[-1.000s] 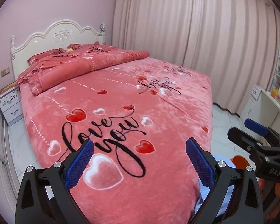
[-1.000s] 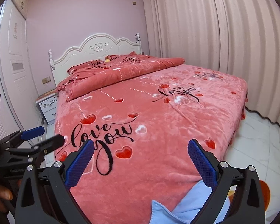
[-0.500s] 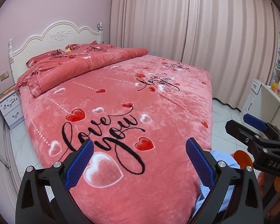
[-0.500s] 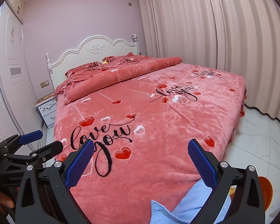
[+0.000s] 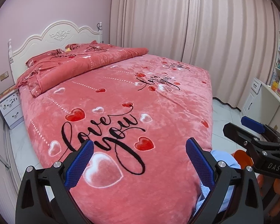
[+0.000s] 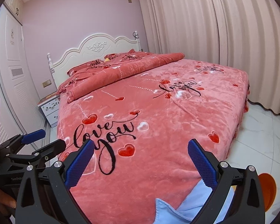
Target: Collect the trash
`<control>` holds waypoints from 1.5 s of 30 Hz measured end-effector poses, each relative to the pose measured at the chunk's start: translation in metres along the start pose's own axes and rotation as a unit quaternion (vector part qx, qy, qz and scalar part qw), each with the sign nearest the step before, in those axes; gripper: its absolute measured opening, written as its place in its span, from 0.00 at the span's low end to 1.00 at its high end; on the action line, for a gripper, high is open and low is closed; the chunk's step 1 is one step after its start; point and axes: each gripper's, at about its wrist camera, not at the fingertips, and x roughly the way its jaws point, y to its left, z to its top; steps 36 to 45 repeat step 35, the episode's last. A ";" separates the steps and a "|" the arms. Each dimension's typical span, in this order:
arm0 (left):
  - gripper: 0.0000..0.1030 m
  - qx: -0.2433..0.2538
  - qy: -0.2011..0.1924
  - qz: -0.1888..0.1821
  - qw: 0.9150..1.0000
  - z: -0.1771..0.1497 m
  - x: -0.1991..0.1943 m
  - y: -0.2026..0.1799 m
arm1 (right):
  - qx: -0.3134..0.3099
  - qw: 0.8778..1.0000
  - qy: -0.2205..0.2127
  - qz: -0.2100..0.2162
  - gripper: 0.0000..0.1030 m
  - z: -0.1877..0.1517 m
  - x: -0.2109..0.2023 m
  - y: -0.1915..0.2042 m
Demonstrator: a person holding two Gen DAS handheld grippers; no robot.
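Observation:
My left gripper (image 5: 139, 149) is open and empty above the foot of a bed with a red heart-print blanket (image 5: 121, 97). My right gripper (image 6: 141, 150) is also open and empty over the same bed end (image 6: 158, 112). The right gripper also shows at the right of the left wrist view (image 5: 252, 132), and the left gripper at the left of the right wrist view (image 6: 37, 143). No trash shows on the bed. A small yellow object (image 6: 106, 59) lies by the pillows, too small to identify.
A folded quilt (image 5: 80, 67) lies across the head of the bed under a white headboard (image 5: 56, 35). A white nightstand (image 5: 9, 108) stands at the left. Curtains (image 5: 196, 28) hang behind. A desk with shelves (image 5: 270, 89) is at right. Light blue cloth (image 6: 192, 201) and an orange object (image 6: 268, 190) sit low.
Both grippers have tilted up and moved slightly, so the headboard and curtains sit lower in view. The jaws stay open and empty.

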 end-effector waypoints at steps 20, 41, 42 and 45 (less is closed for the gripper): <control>0.94 0.003 0.002 0.007 1.000 -0.003 0.002 0.001 | 0.008 1.000 0.008 0.001 0.95 -0.004 0.005 0.002; 0.94 0.002 0.010 0.004 1.000 -0.002 0.005 -0.002 | 0.016 1.000 0.017 0.003 0.95 -0.006 0.008 -0.002; 0.94 0.002 0.010 0.004 1.000 -0.002 0.005 -0.002 | 0.016 1.000 0.017 0.003 0.95 -0.006 0.008 -0.002; 0.94 0.002 0.010 0.004 1.000 -0.002 0.005 -0.002 | 0.016 1.000 0.017 0.003 0.95 -0.006 0.008 -0.002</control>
